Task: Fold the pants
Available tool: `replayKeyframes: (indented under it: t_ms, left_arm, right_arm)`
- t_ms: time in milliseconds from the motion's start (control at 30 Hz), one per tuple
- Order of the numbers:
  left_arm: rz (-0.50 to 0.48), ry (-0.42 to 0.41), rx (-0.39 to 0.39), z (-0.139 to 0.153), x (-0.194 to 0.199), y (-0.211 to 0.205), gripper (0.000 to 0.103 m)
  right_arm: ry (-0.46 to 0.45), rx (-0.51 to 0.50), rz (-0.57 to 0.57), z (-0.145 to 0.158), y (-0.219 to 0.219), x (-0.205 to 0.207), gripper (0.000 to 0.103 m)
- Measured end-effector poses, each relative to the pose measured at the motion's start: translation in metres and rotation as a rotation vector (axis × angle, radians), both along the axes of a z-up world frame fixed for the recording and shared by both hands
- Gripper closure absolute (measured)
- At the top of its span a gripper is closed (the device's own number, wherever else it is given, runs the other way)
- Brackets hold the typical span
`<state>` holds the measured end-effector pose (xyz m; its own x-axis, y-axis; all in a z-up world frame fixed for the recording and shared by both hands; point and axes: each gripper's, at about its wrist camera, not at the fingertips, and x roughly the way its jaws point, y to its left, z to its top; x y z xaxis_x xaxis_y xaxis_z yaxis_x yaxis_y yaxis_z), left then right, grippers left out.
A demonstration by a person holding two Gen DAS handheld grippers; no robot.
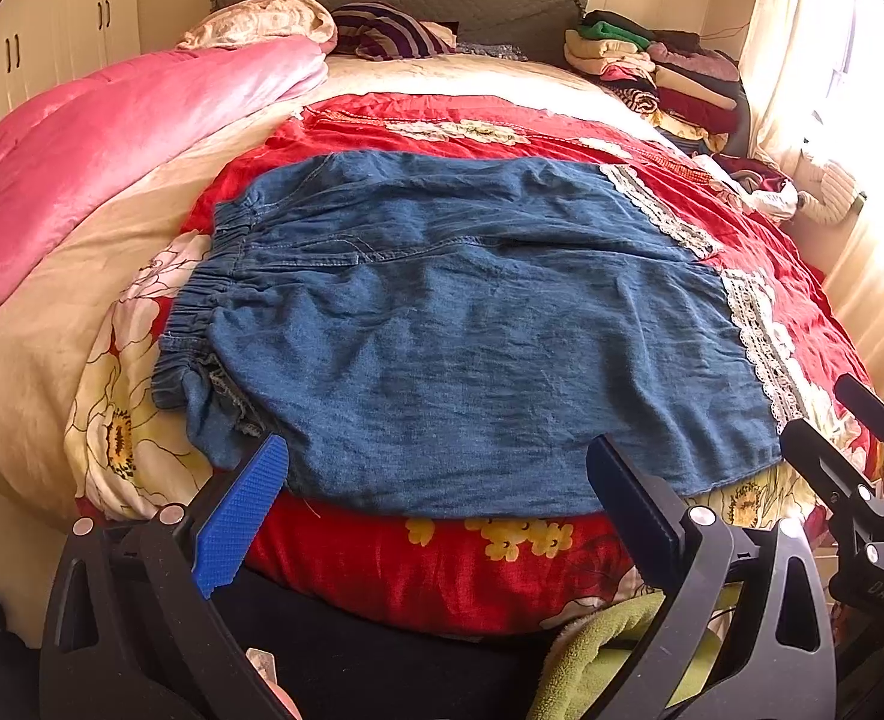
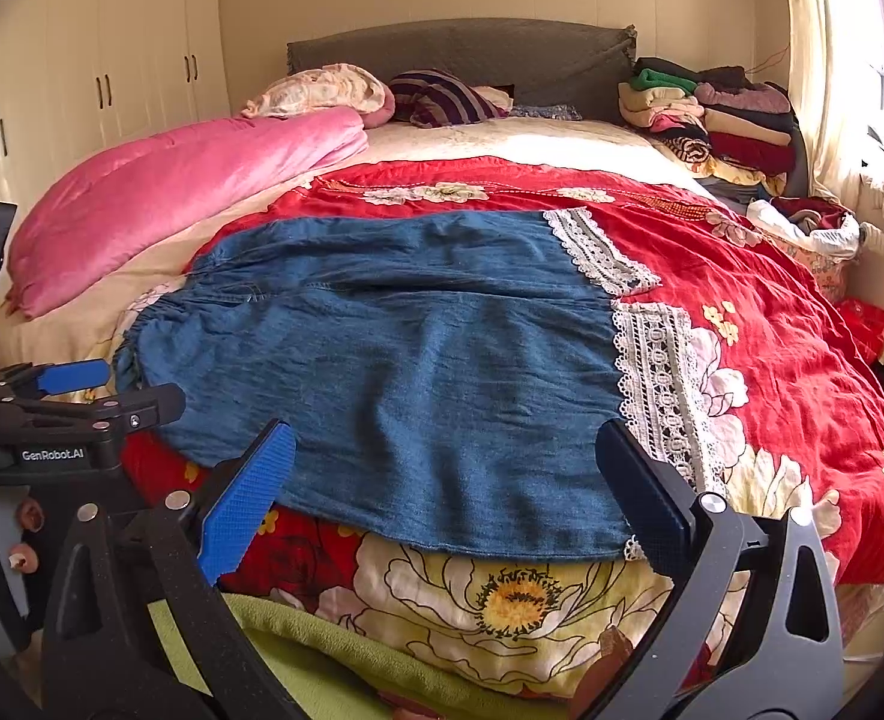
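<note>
The blue denim pants (image 1: 472,324) lay spread flat on the red floral bedspread (image 1: 442,564) of the bed, waistband left, lace cuffs right, while your left gripper (image 1: 435,516) and right gripper (image 2: 442,498) hovered released, holding nothing, at the near edge.

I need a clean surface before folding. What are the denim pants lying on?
The denim pants lie flat on a red floral quilt, which shows around their edges. Whatever is directly beneath the pants is covered, so any item or crease there cannot be seen.
</note>
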<state>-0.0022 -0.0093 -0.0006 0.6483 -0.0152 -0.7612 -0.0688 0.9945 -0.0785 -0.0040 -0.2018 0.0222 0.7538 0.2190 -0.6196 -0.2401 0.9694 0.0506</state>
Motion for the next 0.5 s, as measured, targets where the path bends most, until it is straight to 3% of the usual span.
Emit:
replayKeyframes:
  t_ms: [500]
  left_arm:
    - [-0.011,0.000,-0.014,0.0029,-0.0008,0.0012,0.004]
  right_arm:
    - [-0.003,-0.001,-0.012,0.0045,0.0011,0.0003,0.008]
